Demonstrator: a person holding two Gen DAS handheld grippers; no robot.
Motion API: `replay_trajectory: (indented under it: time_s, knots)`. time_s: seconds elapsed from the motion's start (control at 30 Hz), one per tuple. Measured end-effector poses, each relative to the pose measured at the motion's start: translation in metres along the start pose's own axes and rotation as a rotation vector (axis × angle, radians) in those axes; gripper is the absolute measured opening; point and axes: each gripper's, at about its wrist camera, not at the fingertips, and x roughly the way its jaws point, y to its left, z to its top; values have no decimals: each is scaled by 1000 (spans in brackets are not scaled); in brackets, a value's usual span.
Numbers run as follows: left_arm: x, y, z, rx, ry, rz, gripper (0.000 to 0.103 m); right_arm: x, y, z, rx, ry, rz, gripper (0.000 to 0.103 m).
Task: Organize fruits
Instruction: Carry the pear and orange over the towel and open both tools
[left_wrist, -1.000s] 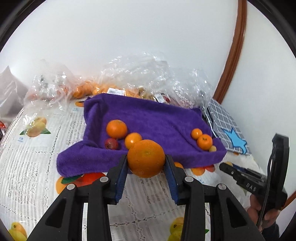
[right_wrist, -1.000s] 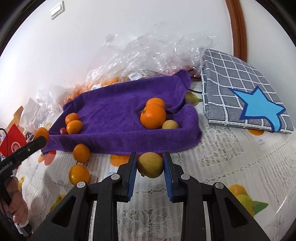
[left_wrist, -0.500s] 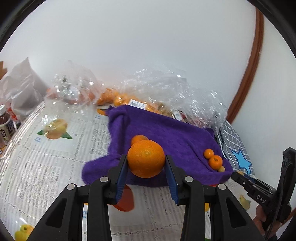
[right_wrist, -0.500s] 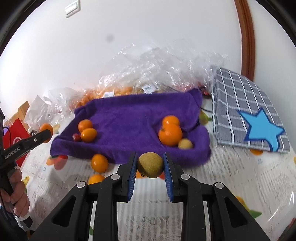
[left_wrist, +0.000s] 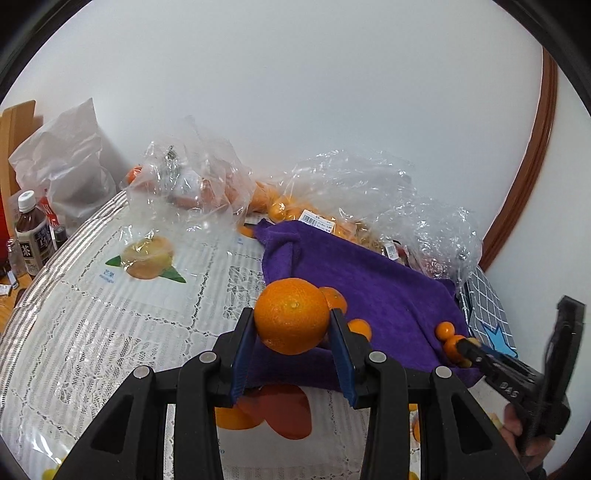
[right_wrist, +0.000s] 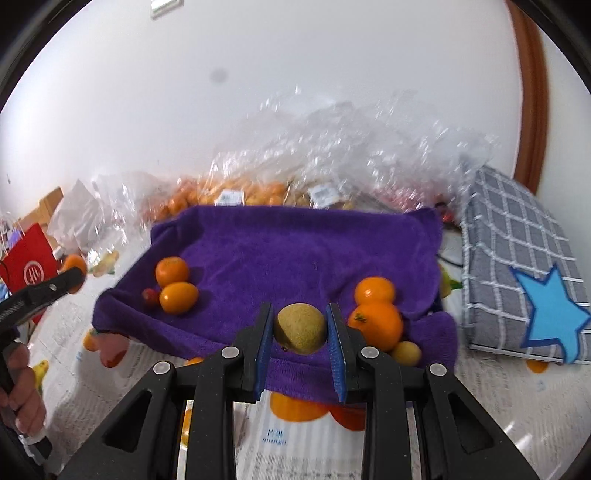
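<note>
Fingers of my left gripper (left_wrist: 291, 334) pinch the orange (left_wrist: 291, 315); my right gripper (right_wrist: 299, 338) pinches the brownish fruit (right_wrist: 300, 328), now carried over the purple towel's (right_wrist: 295, 251) lower edge, centre frame, ready for placing.

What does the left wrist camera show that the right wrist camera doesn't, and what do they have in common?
Only the left wrist view: the left gripper clamped on a large orange, and a capped tea bottle at the table's far left edge.
Only the right wrist view: the right gripper clamped on a yellow-brown fruit, and a red paper bag at the left.
Both: the purple towel with small oranges resting on it, clear plastic bags behind it, and the grey checked cushion with a blue star.
</note>
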Motion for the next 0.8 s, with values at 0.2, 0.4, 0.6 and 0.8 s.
replay_trajectory:
  time_s: [0.2, 0.4, 0.6, 0.8]
  knots:
    - [10, -9, -2, 40, 29, -5, 38, 23, -4, -9, 5, 51, -17, 28]
    - [27, -27, 4, 95, 70, -3, 38, 29, -9, -10, 28, 75, -9, 28]
    - [52, -38, 16, 103, 115, 10, 38, 26, -7, -11, 18, 68, -6, 28]
    - [65, -46, 15, 129, 102, 45, 38, 16, -9, -11, 24, 50, -6, 33]
